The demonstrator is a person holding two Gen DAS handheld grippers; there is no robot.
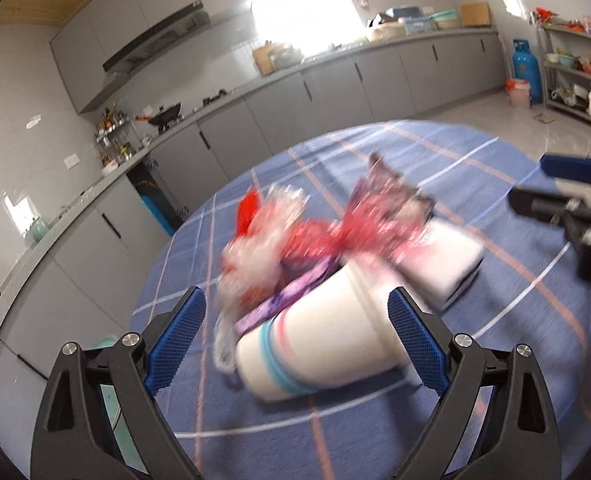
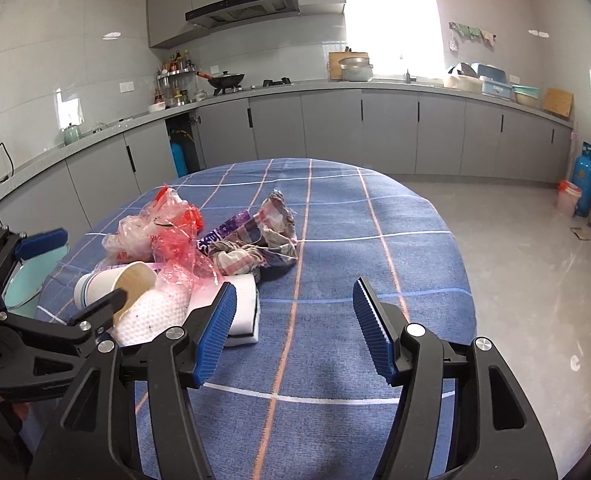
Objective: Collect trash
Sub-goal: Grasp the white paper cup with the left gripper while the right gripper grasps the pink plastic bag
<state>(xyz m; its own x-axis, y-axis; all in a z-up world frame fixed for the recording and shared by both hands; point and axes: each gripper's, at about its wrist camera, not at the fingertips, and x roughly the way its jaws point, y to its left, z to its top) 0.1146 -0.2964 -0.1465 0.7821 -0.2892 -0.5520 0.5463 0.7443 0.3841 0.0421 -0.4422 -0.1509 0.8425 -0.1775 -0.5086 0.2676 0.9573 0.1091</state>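
Observation:
A pile of trash lies on the blue checked tablecloth [image 2: 335,248]. A paper cup [image 1: 319,336] lies on its side; in the right wrist view the cup [image 2: 111,284] shows its brown inside. Red and clear plastic bags [image 2: 163,232], a purple wrapper [image 2: 223,234], a crumpled checked cloth [image 2: 263,240] and a white sponge block [image 2: 243,312] lie around it. My left gripper [image 1: 297,338] is open, its blue pads on either side of the cup; the view is blurred. My right gripper [image 2: 293,324] is open and empty, right of the pile.
A pale green bin [image 2: 27,280] stands beside the table at the left. Grey kitchen cabinets [image 2: 335,132] run along the back wall. A blue gas cylinder [image 2: 585,180] and a small pink bin [image 2: 567,196] stand on the floor at the far right.

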